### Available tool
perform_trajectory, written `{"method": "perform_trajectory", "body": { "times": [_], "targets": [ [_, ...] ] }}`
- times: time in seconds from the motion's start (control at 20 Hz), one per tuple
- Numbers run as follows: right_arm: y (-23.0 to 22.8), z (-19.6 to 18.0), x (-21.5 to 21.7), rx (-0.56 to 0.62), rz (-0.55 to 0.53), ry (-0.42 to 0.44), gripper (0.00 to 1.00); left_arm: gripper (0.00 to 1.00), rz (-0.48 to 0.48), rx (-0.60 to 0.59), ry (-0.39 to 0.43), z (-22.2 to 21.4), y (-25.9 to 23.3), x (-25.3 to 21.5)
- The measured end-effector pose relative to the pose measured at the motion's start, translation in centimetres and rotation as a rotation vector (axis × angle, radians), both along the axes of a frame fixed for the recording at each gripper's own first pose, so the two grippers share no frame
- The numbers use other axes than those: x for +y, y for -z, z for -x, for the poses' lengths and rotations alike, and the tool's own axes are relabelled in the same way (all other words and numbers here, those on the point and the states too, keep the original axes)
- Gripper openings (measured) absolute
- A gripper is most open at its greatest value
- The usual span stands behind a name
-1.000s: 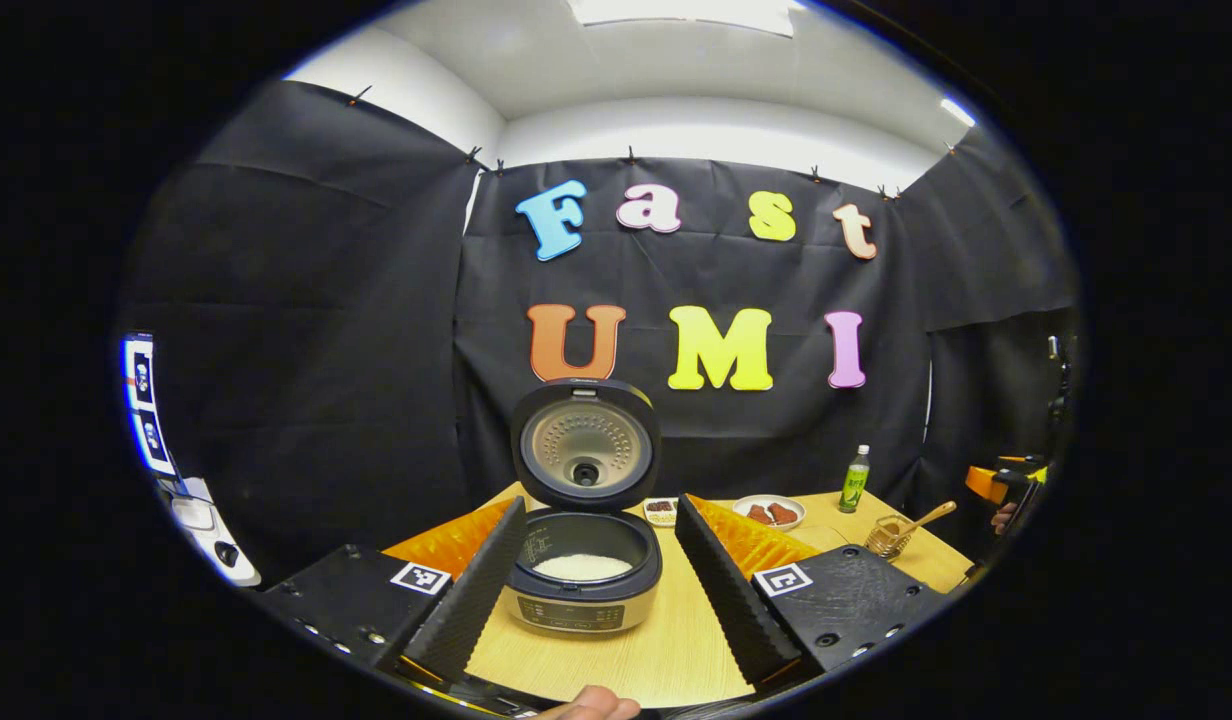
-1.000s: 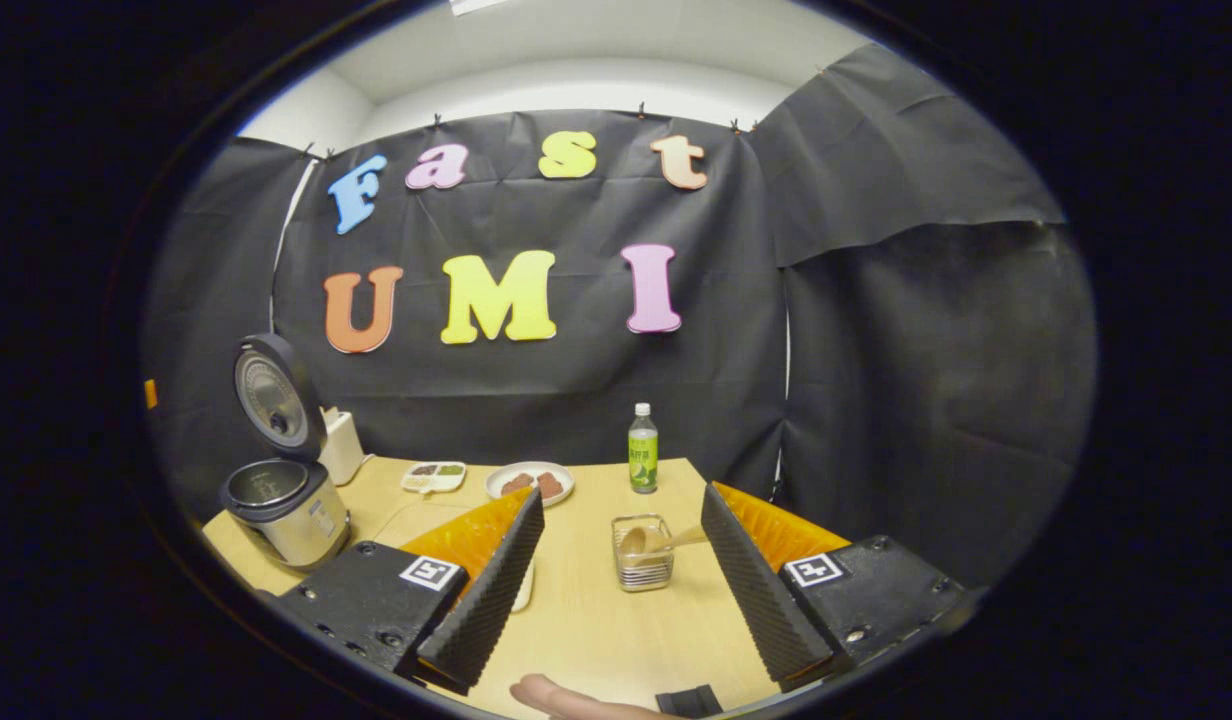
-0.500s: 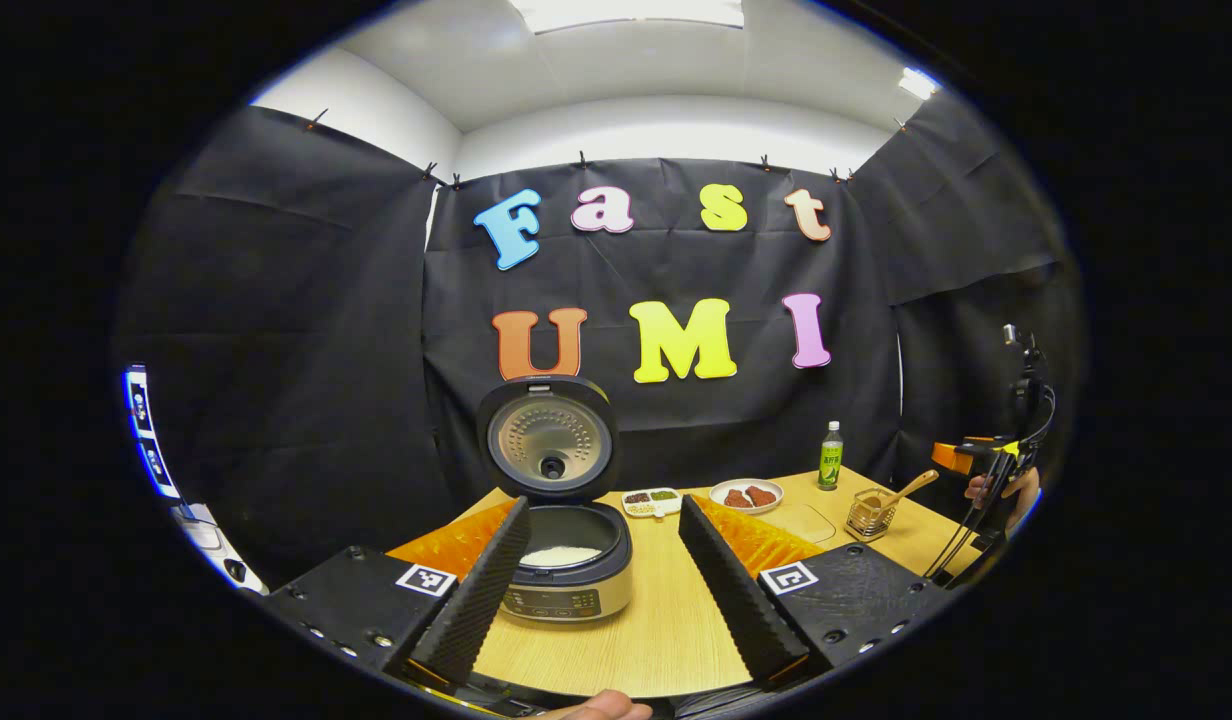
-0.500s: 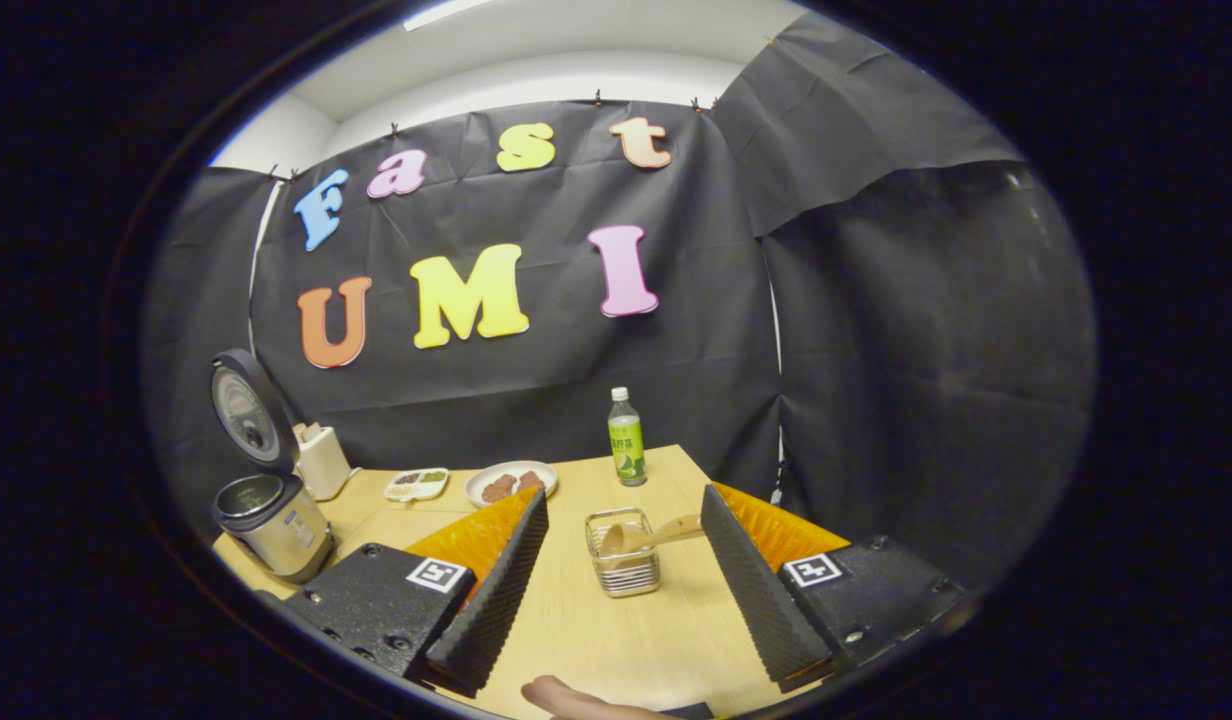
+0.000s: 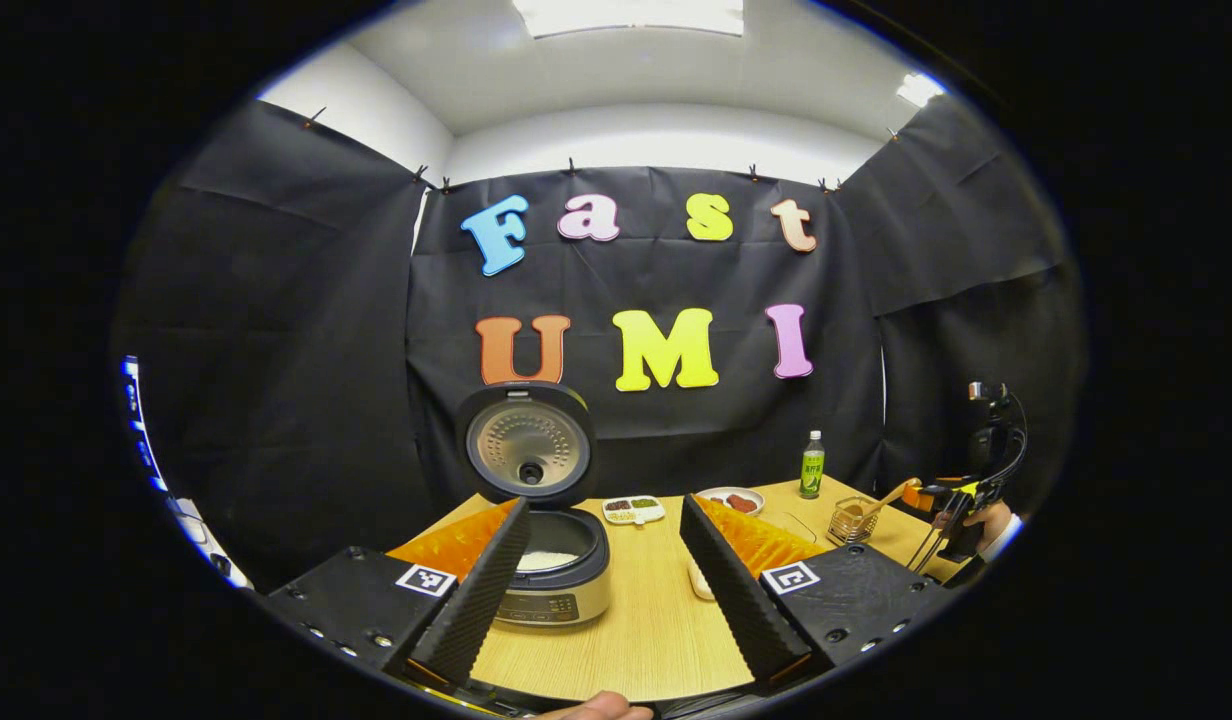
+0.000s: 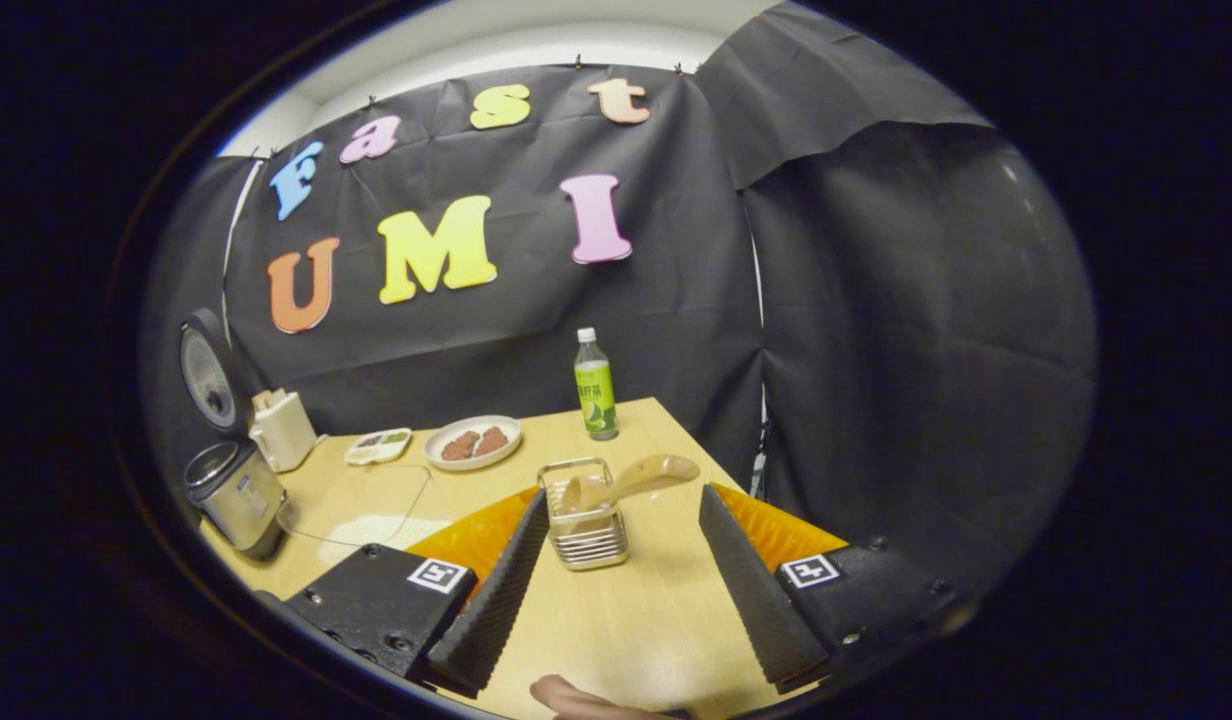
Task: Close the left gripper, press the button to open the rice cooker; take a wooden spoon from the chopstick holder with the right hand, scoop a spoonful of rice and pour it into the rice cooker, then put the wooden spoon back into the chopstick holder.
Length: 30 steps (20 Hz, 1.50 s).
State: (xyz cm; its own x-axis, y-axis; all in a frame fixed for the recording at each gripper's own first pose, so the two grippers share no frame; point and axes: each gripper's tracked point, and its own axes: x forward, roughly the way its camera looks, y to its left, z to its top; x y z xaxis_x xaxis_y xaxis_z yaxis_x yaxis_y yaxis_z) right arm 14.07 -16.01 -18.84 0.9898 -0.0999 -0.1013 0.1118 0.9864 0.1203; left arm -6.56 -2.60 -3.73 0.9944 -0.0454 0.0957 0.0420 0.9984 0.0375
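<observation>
As before, rice cooker (image 5: 551,560) open.

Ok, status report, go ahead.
Both grippers open, empty: left, right. Cooker lid up, rice inside. Spoon in holder, just ahead of right gripper. Nothing between right fingers and spoon.

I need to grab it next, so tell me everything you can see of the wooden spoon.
The wooden spoon is pale, smooth wood with a rounded end. It stands tilted in the wire chopstick holder on the table, one end inside, the other jutting up to the right past the rim. The right gripper is open before it, not touching.
</observation>
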Motion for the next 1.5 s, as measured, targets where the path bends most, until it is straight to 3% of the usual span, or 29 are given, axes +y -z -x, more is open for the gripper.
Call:
{"method": "perform_trajectory", "body": {
  "times": [0.05, 0.1, 0.2, 0.25, 0.4, 0.5, 0.55, 0.6, 0.65, 0.7, 0.75, 0.8, 0.9, 0.95, 1.0, 1.05, 1.15, 1.5],
  "targets": [
    [0.5, -0.5, 0.2, 0.009, -0.005, -0.009, 0.94, 0.96, -0.006, 0.002, 0.002, -0.2, 0.2, 0.0],
    [0.9, -1.0, 0.3, 0.016, -0.006, -0.011, 0.99, 0.96, -0.008, 0.002, -0.005, -0.5, 0.3, 0.3],
    [1.5, -2.2, 0.2, 0.027, -0.007, -0.014, 0.93, 0.96, -0.009, 0.025, -0.027, -1.3, 1.1, 1.2],
    [1.6, -3.0, 0.2, 0.027, -0.008, -0.01, 0.97, 0.96, -0.004, 0.033, -0.039, -1.5, 1.2, 1.6],
    [2.5, -5.6, 1.0, 0.033, -0.037, -0.051, 0.96, 0.96, 0.021, 0.05, -0.021, -1.4, 1.6, 1.4],
    [3.2, -7.6, 0.7, 0.043, -0.051, -0.048, 0.88, 0.96, 0.042, 0.062, 0.006, -1.5, 2.0, 1.0],
    [3.5, -8.3, 0.1, 0.043, -0.043, -0.016, 0.77, 0.96, 0.044, 0.063, 0.009, -1.4, 2.2, 1.1],
    [3.1, -8.8, -0.3, 0.019, -0.029, 0.007, 0.81, 0.96, 0.039, 0.063, 0.007, -1.5, 2.2, 1.2],
    [2.5, -9.1, -0.3, -0.009, -0.013, 0.017, 0.73, 0.96, 0.032, 0.065, 0.004, -1.6, 2.3, 1.4],
    [1.9, -9.4, -0.1, -0.036, -0.004, 0.011, 0.79, 0.96, 0.027, 0.067, 0.003, -1.5, 2.5, 1.4],
    [1.5, -9.6, 0.2, -0.056, -0.006, -0.006, 0.72, 0.96, 0.023, 0.068, 0.005, -1.4, 2.7, 1.5],
    [1.3, -9.9, 0.8, -0.066, -0.019, -0.037, 0.74, 0.96, 0.02, 0.07, 0.008, -1.4, 2.8, 1.4],
    [0.6, -10.3, 1.7, -0.077, -0.073, -0.079, 0.63, 0.96, 0.014, 0.077, 0.011, -1.4, 3.3, 1.5],
    [0.5, -10.6, 1.9, -0.074, -0.072, -0.08, 0.5, 0.96, 0.01, 0.085, 0.011, -1.4, 3.8, 1.5],
    [0.2, -10.9, 2.1, -0.075, -0.066, -0.077, 0.47, 0.96, 0.003, 0.091, 0.008, -1.3, 4.0, 1.7],
    [-0.2, -11.1, 2.6, -0.073, -0.059, -0.076, 0.36, 0.96, -0.004, 0.095, 0.009, -1.2, 4.3, 1.6],
    [-0.8, -11.9, 3.5, -0.058, -0.054, -0.085, 0.28, 0.96, -0.012, 0.097, 0.015, -0.9, 4.5, 1.7],
    [-2.7, -13.3, 3.7, -0.044, -0.025, -0.042, 0.16, 0.96, -0.007, 0.101, 0.041, -0.3, 4.9, 1.6]
  ]
}}
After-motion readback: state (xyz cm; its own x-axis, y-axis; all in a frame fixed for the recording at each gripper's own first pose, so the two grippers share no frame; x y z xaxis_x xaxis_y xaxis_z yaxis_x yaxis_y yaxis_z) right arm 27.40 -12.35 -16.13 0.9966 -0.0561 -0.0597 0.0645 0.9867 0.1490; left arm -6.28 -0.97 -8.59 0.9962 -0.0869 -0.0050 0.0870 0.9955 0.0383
